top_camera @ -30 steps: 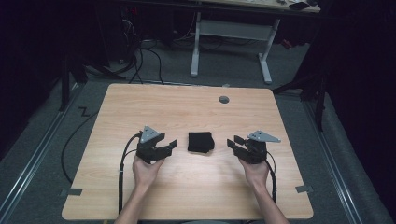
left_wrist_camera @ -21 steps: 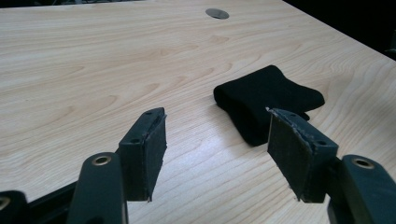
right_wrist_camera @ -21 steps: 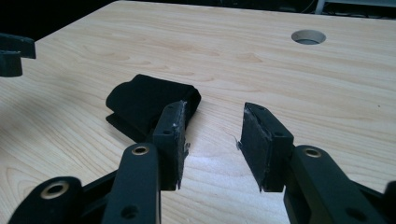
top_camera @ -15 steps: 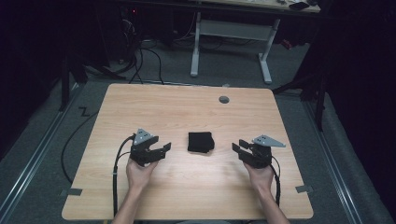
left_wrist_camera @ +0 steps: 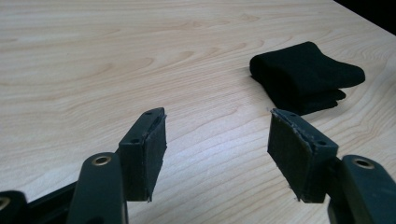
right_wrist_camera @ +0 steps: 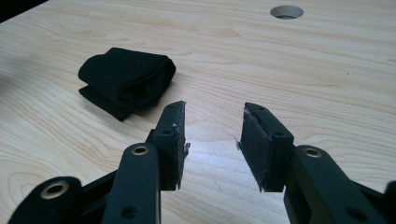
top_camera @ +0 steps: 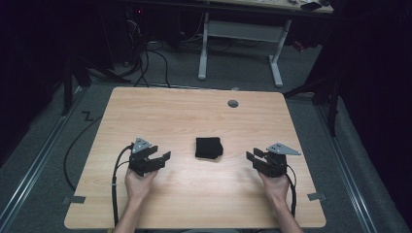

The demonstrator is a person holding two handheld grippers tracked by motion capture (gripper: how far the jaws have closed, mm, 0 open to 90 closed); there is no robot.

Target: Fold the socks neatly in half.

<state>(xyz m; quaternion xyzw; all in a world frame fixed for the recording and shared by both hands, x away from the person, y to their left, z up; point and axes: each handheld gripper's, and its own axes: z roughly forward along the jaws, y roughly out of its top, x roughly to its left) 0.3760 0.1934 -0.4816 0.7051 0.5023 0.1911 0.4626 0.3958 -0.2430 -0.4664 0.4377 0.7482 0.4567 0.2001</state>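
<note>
From the high view we see a folded black cloth bundle [top_camera: 209,147] mid-table on the light wooden table [top_camera: 194,111], between our left gripper [top_camera: 163,159] and right gripper [top_camera: 251,158], touching neither. In the left gripper view our jaws gape empty, the bundle ahead to the right. In the right gripper view they stand apart, empty, the bundle ahead left.

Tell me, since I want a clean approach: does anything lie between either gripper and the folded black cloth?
Nothing visible does. Bare wooden table separates the folded black cloth from the left gripper and the right gripper.
</note>
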